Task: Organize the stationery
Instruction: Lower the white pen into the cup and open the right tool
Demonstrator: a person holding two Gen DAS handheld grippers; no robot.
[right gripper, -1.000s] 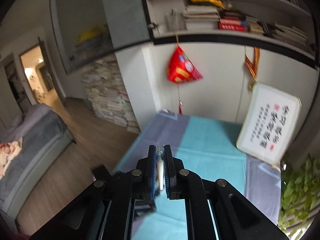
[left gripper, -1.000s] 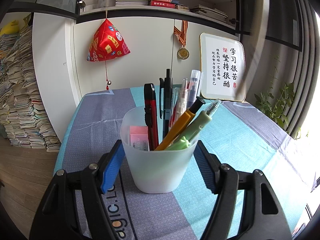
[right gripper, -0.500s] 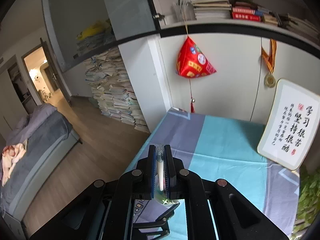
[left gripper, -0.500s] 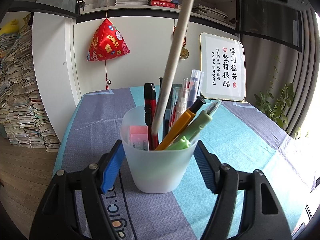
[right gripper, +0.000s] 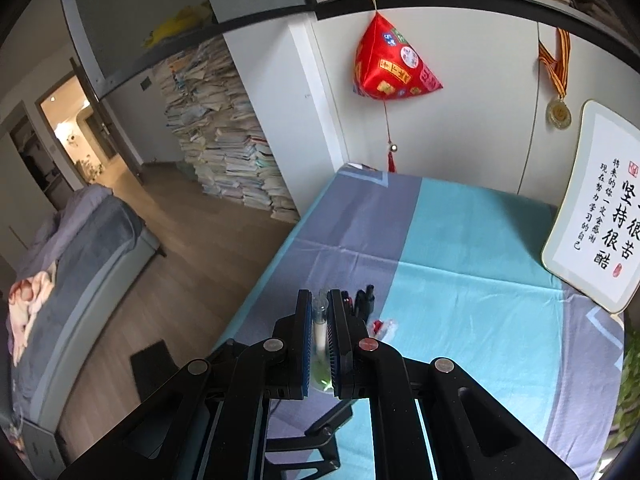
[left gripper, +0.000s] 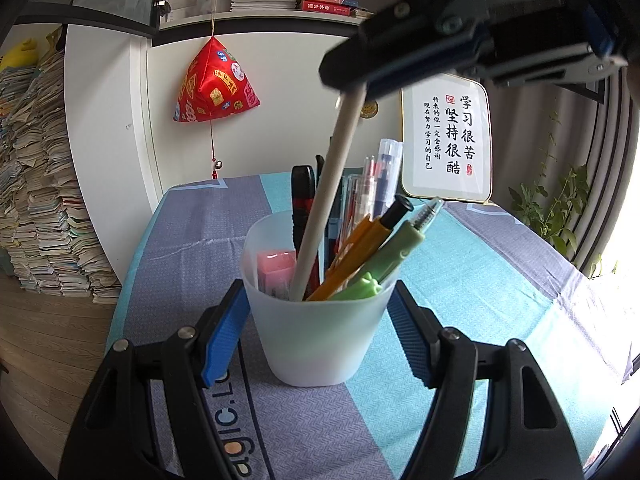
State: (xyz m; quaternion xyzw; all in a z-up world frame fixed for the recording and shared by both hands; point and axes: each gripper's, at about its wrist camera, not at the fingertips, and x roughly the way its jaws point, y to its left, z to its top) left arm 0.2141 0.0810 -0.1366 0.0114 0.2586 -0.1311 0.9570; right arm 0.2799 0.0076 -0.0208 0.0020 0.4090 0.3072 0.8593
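Note:
A frosted white cup stands on the table between the blue pads of my left gripper, which is open around it with small gaps on both sides. The cup holds several pens, an orange pen, a green pen and a pink eraser. My right gripper is shut on a white pen and holds it from above; the pen's lower end is inside the cup. The right gripper shows at the top of the left wrist view.
A framed calligraphy board leans at the back right of the table. A red pouch hangs on the white cabinet. The table's left edge drops to the floor, with stacked books beyond. A plant stands at the right.
My right gripper has come down over the cup with the white pen, and the pen's end has gone deeper into the cup. The left gripper and the cup have not moved.

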